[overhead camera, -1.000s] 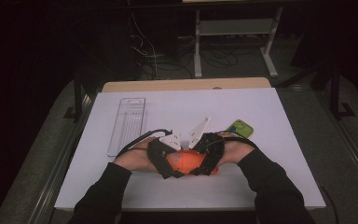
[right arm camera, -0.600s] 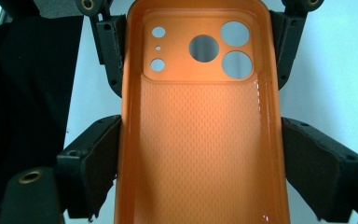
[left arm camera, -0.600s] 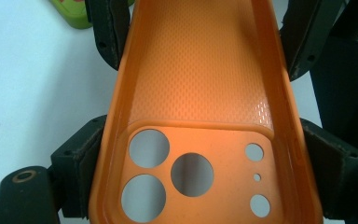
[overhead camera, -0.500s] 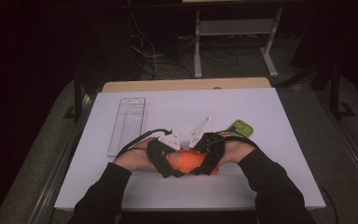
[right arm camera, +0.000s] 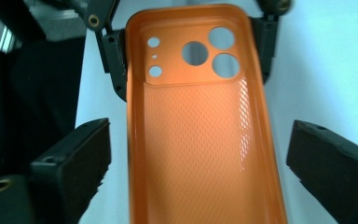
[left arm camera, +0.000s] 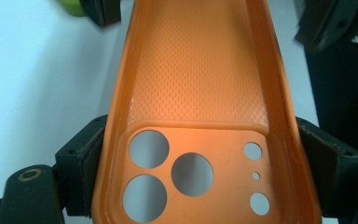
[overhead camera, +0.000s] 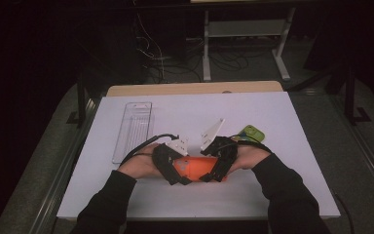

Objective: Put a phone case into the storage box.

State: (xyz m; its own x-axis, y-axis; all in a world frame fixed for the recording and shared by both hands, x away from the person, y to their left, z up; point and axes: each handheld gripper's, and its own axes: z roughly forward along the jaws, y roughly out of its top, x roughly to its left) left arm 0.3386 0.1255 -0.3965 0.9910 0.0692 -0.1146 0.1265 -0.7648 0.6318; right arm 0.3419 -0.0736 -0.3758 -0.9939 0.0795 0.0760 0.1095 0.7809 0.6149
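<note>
Claw on the left [left arm camera: 191, 186] is clamped on the orange phone case [left arm camera: 200, 93], squeezing both long sides at the end with the camera holes; its jaws have just been closing on it. Right claw [right arm camera: 200, 158] has its jaws apart, one on each side of the case's other end, not touching it, and they have just been opening wider. That case lies low over the white surface [overhead camera: 272, 126], near the person's edge, hollow side up. Its long way runs from one claw to the other, so both hands [overhead camera: 141, 165] are right at it, facing each other with wrists bent inward. A green thing [overhead camera: 251, 132] sits just behind the right hand, and a clear tray [overhead camera: 134, 129] lies farther left.
</note>
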